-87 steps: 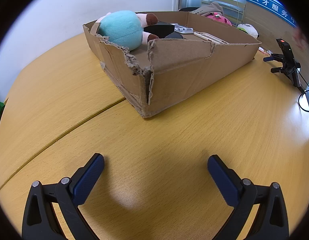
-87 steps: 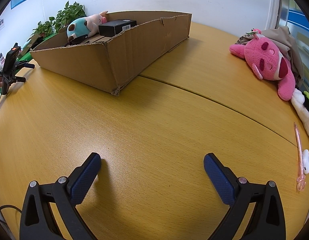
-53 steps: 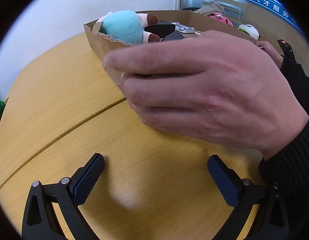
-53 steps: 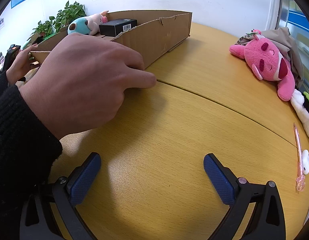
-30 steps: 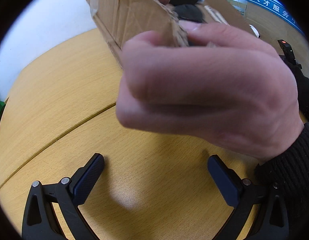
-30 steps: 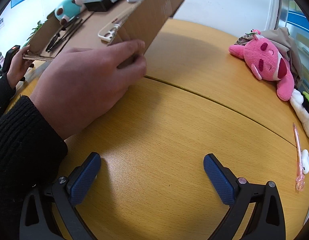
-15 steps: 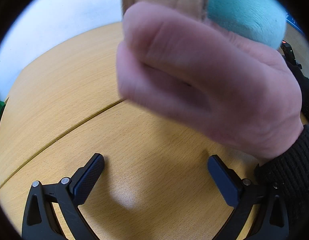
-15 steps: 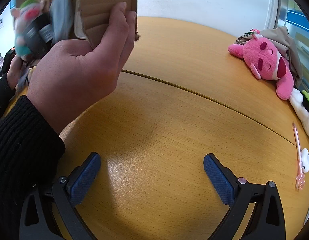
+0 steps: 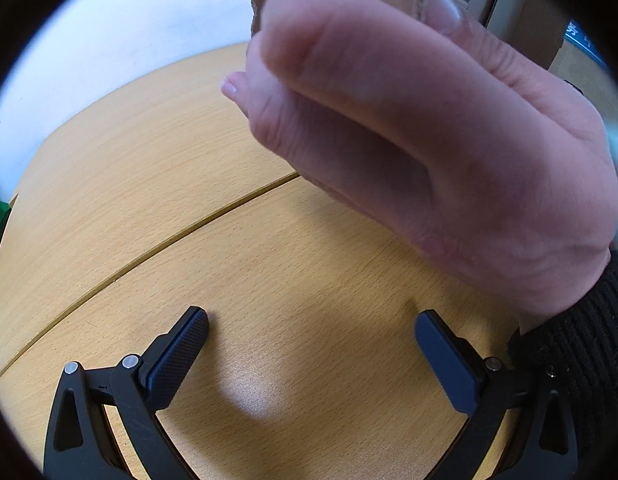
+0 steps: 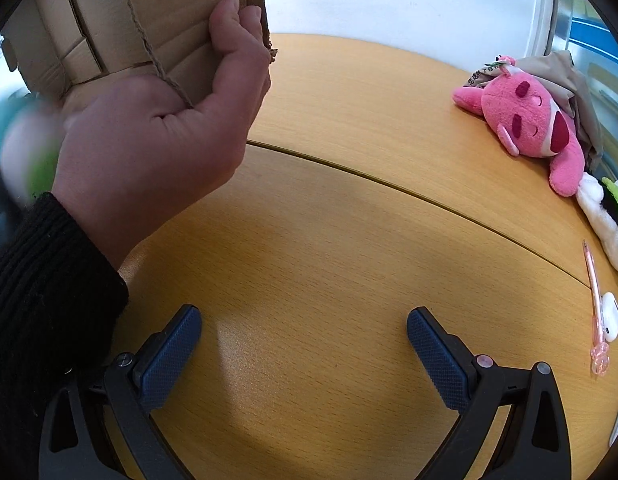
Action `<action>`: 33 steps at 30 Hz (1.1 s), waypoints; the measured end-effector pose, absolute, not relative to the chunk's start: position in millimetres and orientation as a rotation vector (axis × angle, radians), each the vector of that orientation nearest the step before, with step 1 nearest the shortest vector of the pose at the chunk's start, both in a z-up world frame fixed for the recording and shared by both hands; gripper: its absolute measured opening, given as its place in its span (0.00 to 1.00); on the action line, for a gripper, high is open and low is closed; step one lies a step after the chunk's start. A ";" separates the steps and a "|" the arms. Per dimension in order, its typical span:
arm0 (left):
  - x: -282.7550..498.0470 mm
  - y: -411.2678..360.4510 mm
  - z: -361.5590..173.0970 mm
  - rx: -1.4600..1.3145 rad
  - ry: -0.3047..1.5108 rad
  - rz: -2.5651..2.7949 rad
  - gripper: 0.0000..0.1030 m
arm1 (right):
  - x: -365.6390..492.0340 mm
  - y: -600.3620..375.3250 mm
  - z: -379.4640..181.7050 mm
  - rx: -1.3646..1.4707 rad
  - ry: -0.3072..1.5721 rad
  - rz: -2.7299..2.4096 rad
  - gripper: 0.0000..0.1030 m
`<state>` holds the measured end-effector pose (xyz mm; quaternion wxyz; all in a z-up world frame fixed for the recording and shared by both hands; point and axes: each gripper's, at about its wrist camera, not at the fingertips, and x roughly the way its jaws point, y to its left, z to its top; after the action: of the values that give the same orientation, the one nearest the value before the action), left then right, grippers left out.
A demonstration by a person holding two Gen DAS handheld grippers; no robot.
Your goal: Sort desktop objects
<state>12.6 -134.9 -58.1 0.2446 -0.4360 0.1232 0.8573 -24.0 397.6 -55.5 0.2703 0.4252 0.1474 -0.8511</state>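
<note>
Tipping overhead in your bare hand [image 10: 157,136], the brown cardboard box [image 10: 149,12] stands up-left of the right gripper [image 10: 305,340]. Both it and your left gripper [image 9: 313,344] rest empty on the wooden table [image 10: 349,220], fingers spread wide. The pink plush toy [image 10: 525,120] lies far right, nearer your right gripper.

table [image 10: 309,240]: light wood, a curved seam ran across ahead of the fingers
wall [image 10: 389,0]: white, far beyond the fingers
beige cloth [image 10: 565,76]: bunched far ahead, right of the fingers
</note>
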 end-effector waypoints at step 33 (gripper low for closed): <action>12.5 -135.0 -58.6 -1.189 0.339 2.339 1.00 | -26.5 399.5 -55.9 1.143 0.397 -2.290 1.00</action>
<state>12.5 -135.0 -58.6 0.2455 -0.4358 0.1240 0.8570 -26.5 399.5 -55.9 0.2725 0.4245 0.1475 -0.8508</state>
